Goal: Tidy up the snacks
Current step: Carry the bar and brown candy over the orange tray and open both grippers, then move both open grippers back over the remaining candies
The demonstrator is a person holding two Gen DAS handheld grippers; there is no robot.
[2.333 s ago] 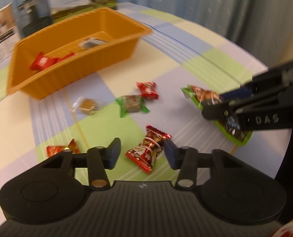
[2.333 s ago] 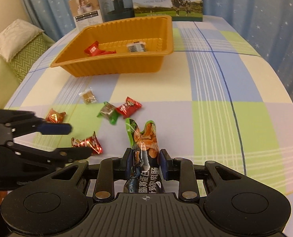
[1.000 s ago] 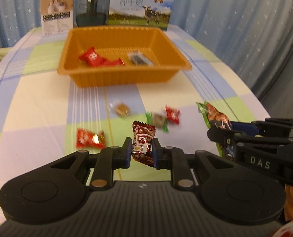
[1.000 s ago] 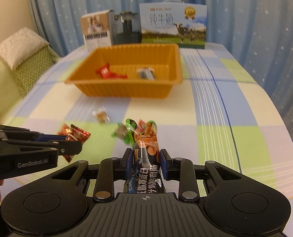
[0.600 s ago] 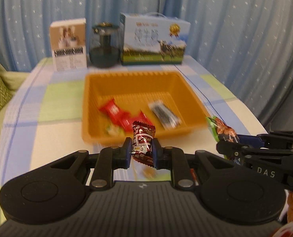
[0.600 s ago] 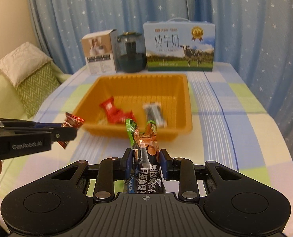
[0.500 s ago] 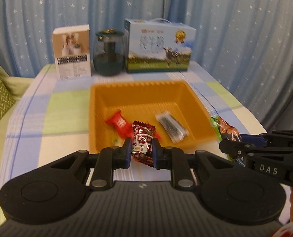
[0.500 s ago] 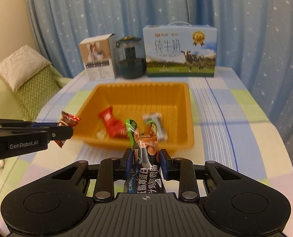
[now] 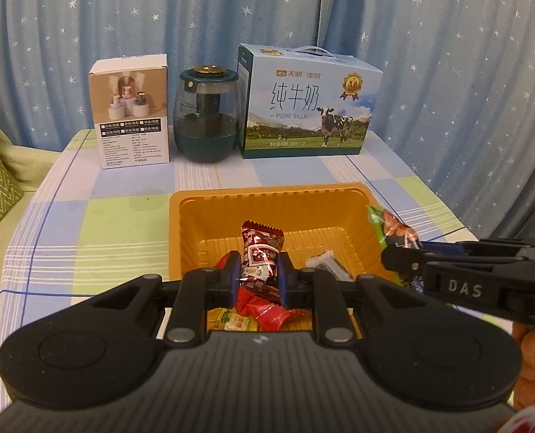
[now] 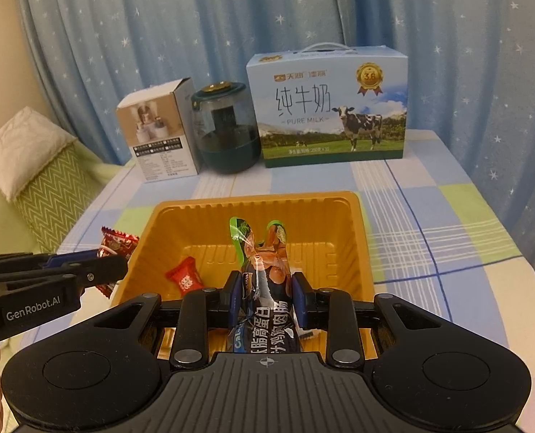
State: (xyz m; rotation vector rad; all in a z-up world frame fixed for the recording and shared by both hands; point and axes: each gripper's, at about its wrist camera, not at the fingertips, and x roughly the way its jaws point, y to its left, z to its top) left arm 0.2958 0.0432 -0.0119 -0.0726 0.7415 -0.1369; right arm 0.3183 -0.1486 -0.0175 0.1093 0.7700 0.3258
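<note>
An orange tray (image 9: 267, 198) (image 10: 256, 204) sits on the checked tablecloth under both grippers. My left gripper (image 9: 258, 274) is shut on a dark red wrapped candy (image 9: 262, 249), held over the tray's near part. My right gripper (image 10: 267, 297) is shut on a long green and black snack packet (image 10: 262, 270), also above the tray. In the left wrist view the right gripper (image 9: 393, 252) comes in from the right with its packet (image 9: 390, 223). In the right wrist view the left gripper (image 10: 119, 263) and its candy (image 10: 117, 243) hang at the tray's left rim. Red candies (image 9: 267, 312) (image 10: 184, 276) lie in the tray.
At the table's far edge stand a small white box (image 9: 130, 110), a dark glass jar (image 9: 206, 115) and a milk carton (image 9: 308, 108) before a blue curtain. A green cushion (image 10: 47, 180) lies left of the table. A black and white packet (image 9: 327, 265) lies inside the tray.
Both grippers have travelled from the loose snacks near the front of the table to over the orange tray, rising a little. Each kept its snack clamped.
</note>
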